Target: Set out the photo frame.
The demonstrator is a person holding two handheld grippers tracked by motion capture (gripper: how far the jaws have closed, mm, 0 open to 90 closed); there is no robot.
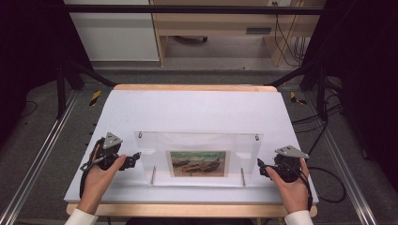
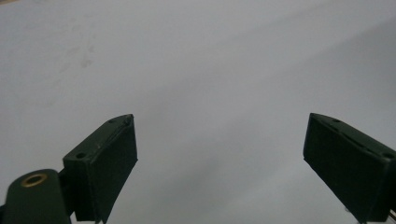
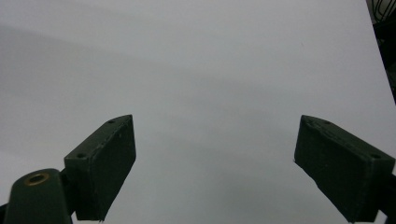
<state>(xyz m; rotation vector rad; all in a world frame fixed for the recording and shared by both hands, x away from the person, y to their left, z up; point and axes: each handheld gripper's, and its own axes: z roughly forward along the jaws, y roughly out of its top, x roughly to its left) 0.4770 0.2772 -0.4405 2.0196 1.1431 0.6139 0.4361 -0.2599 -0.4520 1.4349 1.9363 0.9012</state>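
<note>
Painting (image 1: pixel 198 163) detail in the clear frame (image 1: pixel 197 158) was too small to read. Left gripper (image 2: pixel 219 154) and right gripper (image 3: pixel 215 154) bodies were cut off at bottom edges.

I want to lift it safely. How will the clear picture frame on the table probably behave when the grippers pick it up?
The clear picture frame looks like a rigid flat panel, so it will probably stay stiff, not flop. Its glossy surface may be slippery in the jaws. It is wide and lies flat on the white table, so lifting one end only could tilt it; the left gripper and right gripper sit beside its two ends.
</note>
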